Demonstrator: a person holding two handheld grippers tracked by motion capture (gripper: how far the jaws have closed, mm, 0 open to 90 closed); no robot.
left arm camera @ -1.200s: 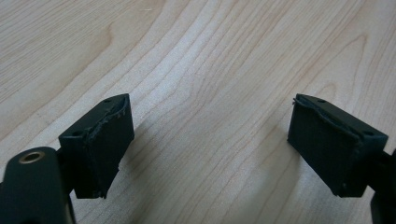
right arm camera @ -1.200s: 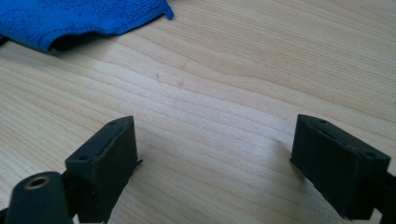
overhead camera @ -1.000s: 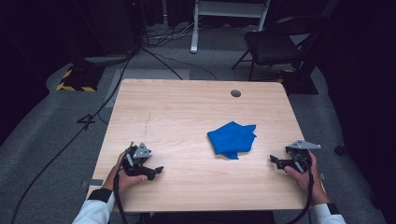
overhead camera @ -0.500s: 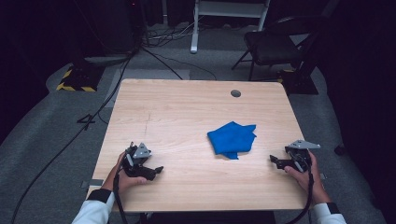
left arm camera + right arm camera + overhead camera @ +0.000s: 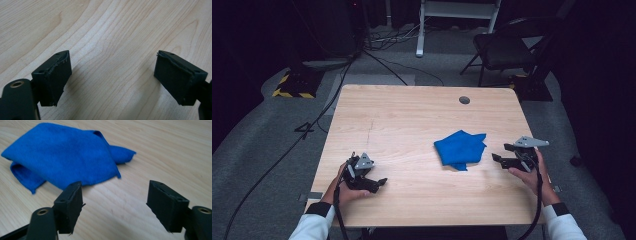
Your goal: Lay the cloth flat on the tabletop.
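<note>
Nothing had shifted since the earlier frames: from above, the blue cloth lay right of centre on the counter, nearer the right gripper. Left gripper faced bare wood, jaws apart. Right gripper's view showed jaws apart, cloth ahead-left.
</note>
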